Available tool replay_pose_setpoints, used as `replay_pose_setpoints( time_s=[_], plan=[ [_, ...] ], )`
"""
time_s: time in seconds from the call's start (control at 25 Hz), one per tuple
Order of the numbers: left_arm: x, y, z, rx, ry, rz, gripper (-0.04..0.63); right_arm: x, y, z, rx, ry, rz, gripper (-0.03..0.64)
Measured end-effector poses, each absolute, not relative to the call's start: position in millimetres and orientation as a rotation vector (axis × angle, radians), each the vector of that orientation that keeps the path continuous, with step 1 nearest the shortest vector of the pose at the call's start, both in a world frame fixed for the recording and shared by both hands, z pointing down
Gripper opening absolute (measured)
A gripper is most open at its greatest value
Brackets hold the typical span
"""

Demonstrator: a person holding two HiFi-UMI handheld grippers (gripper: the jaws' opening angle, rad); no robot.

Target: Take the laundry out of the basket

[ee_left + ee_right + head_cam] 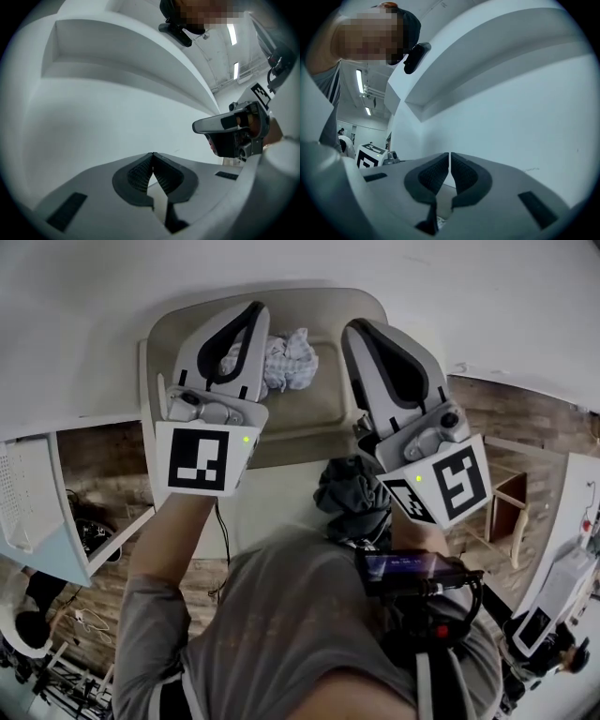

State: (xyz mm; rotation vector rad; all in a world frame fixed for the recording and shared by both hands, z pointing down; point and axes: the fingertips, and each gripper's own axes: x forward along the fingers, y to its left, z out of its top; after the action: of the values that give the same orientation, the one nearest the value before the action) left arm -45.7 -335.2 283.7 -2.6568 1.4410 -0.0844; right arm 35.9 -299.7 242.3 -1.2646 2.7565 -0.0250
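**Editor:** What's on the left?

**Me:** My left hand-held gripper (254,309), raised over the beige basket (314,418), pads pressed together with nothing between them. In its own view the jaws meet at a point against bare white wall.

**Editor:** And the laundry?

**Me:** A crumpled pale checked cloth (289,360) lies in the far part of the basket, just right of that gripper's tips. The basket sits on the white surface (84,324).

**Editor:** The right side?

**Me:** My right hand-held gripper (357,327) hangs over the basket's right half, jaws closed to a hairline and empty. Below it a dark grey cloth (349,495) is bunched at the near edge of the surface, apparently outside the basket and close to my body.

**Editor:** What could go wrong?

**Me:** As I judge it, going down with shut jaws would only shove the pale cloth around, so they must open first. A pinch on one thin fold could slip as it lifts. A jaw catching the rim might drag the basket along. And my right arm could brush the dark cloth off the edge.
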Motion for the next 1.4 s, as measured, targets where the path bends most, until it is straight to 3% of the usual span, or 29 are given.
replay_pose_setpoints(
  time_s=[0.4,0.88,1.04,1.4],
  plan=[
    [-24.5,-358.2,340.3,-2.828,1.305,-0.257,0.008,42.3,-313.4,256.3,-1.272,2.751,-0.078,0.018],
    [-9.0,-345.1,426.0,-2.985,1.237,-0.668,0.011,48.4,-314.1,258.7,-1.241,2.729,-0.119,0.018],
    [-5.8,-345.9,443.6,-3.025,1.208,-0.769,0.105,49.9,-316.3,261.6,-1.233,2.725,-0.138,0.018],
    [-17.2,-333.9,490.0,-3.134,1.264,-1.005,0.196,51.0,-314.3,257.8,-1.193,2.712,-0.148,0.018]
  ],
)
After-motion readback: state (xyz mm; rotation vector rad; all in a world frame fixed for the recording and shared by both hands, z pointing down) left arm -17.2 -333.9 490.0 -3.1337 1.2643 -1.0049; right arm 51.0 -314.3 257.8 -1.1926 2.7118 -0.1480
